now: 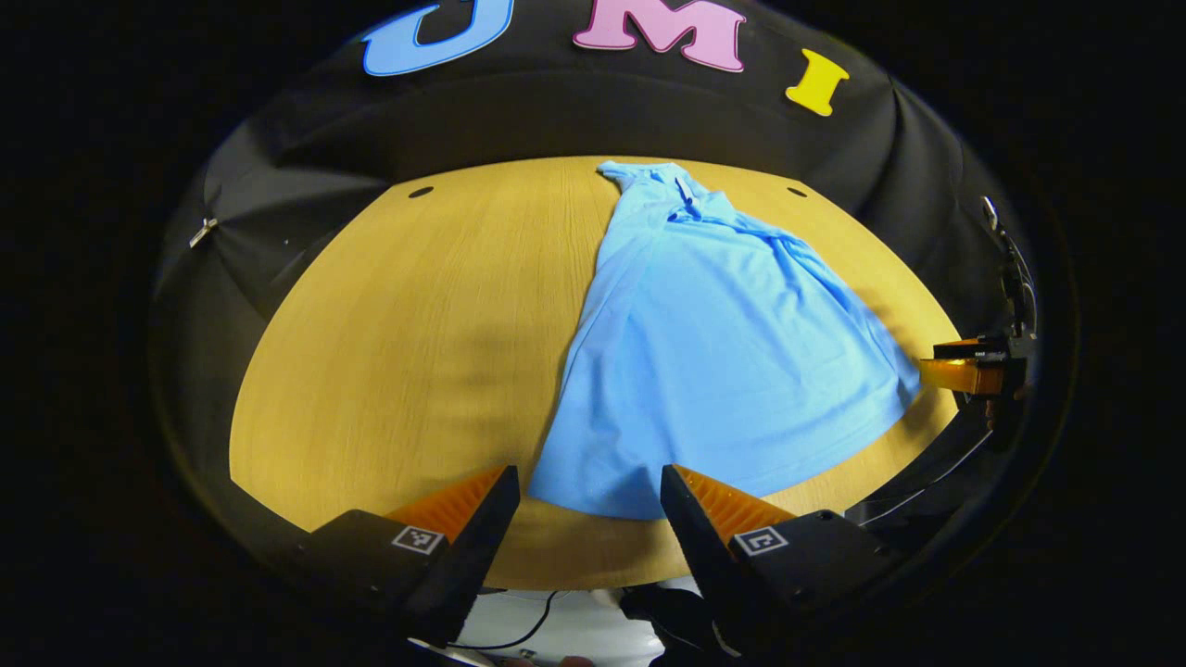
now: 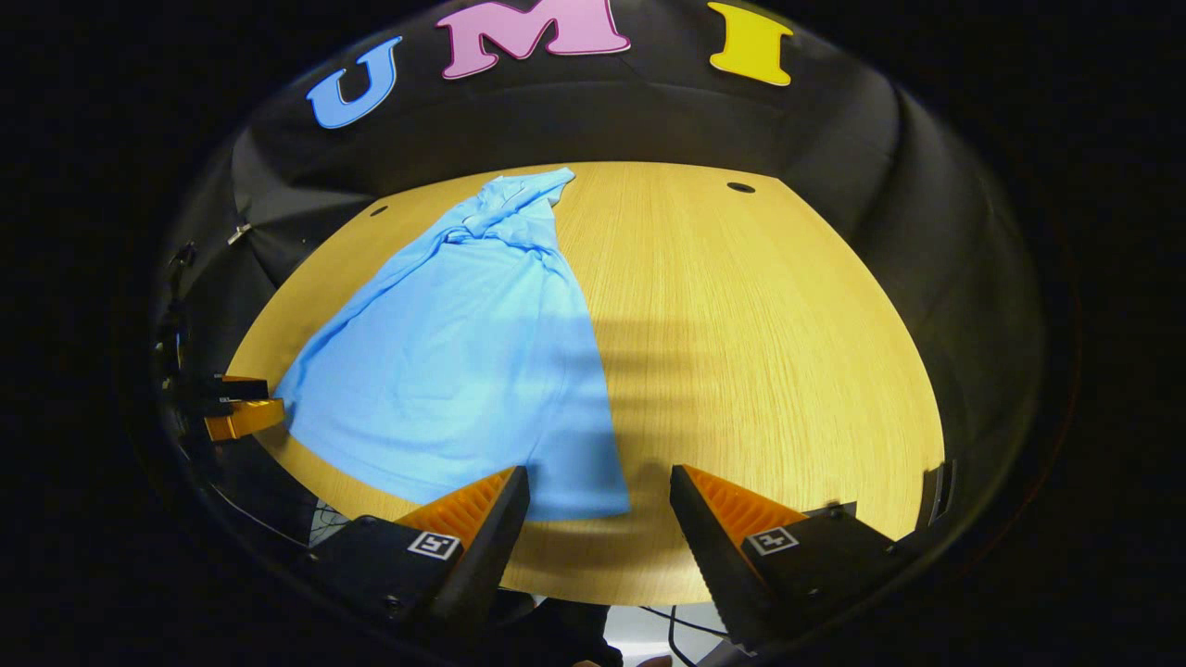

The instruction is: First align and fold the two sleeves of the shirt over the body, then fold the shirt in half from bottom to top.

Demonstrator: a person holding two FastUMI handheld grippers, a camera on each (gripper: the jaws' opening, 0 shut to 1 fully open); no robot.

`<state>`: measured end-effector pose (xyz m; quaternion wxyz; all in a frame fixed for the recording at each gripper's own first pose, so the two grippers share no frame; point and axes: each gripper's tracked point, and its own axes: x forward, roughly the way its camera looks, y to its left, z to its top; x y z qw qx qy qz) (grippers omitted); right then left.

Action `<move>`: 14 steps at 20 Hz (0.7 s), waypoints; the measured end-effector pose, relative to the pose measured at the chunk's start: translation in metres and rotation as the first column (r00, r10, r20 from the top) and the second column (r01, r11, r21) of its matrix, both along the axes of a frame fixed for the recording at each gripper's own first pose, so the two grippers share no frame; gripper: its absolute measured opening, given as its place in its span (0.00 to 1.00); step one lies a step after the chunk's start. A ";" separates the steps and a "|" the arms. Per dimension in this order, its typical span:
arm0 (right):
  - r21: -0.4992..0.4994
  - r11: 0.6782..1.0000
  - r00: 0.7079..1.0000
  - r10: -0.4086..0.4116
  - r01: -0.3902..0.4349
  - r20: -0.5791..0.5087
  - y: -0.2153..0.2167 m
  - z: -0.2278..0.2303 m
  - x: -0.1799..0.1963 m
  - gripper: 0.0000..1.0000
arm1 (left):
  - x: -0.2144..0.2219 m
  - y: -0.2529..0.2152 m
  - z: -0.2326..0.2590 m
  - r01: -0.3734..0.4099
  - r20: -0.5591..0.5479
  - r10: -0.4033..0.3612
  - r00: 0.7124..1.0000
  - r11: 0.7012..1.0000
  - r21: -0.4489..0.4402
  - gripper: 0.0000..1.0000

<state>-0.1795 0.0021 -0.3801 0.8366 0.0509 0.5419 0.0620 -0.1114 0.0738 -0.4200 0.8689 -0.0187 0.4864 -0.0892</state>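
Shirt [image 1: 713,343] is lying flat on the wooden tabletop [image 1: 389,343], light blue, collar end at the far side near the booth wall and the wide hem toward you at the near edge. It looks narrow and bunched around the collar and fans out toward the hem, so the sleeves seem already tucked in over the body, though you can't really make out each sleeve under the folds. In the left gripper view your left gripper [image 1: 589,505] hovers just over the near edge of the tabletop with its fingers spread wide apart, nothing between them, and the left corner of the hem sits right in the gap ahead of them. Same story in the right gripper view: your right gripper [image 2: 599,505] is spread wide, holding nothing, with the right corner of the hem just in front of its left finger [image 2: 491,514]. Each view also catches the other gripper off to the side, close to the shirt's side edge at the rim of the tabletop, but it's too small there to tell much about it. There are a couple of small dark round holes [image 2: 740,187] in the tabletop near the far edge, and a cable [image 1: 519,635] hangs below the near edge.
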 end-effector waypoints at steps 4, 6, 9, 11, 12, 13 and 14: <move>0.006 1.000 1.000 0.022 -0.022 -0.022 0.008 -0.009 0.002 0.96 | 0.000 -0.004 -0.007 0.003 -0.031 -0.003 1.000 1.000 0.000 0.98; 0.009 0.999 0.999 0.035 -0.034 -0.037 0.014 -0.017 0.002 0.96 | 0.003 -0.004 -0.008 -0.003 -0.025 0.003 1.000 1.000 -0.001 0.99; -0.021 0.998 0.997 0.059 -0.060 -0.041 0.012 -0.018 -0.001 0.95 | 0.003 -0.007 -0.010 -0.001 -0.029 0.001 1.000 1.000 -0.002 1.00; -0.023 0.997 0.997 0.074 -0.075 -0.034 0.014 -0.021 0.000 0.89 | 0.002 -0.009 -0.011 0.008 -0.032 -0.008 0.999 1.000 -0.006 0.96; -0.023 0.997 0.997 0.071 -0.072 -0.033 0.013 -0.019 0.001 0.79 | 0.002 -0.010 -0.011 0.009 -0.035 -0.009 0.999 1.000 -0.009 0.86; -0.019 0.997 0.997 0.069 -0.070 -0.028 0.014 -0.018 0.002 0.74 | 0.003 -0.012 -0.010 0.007 -0.034 -0.008 0.999 1.000 -0.013 0.84; -0.012 0.998 0.997 0.064 -0.065 -0.030 0.016 -0.020 0.003 0.63 | 0.003 -0.015 -0.010 0.006 -0.035 -0.007 0.999 1.000 -0.022 0.69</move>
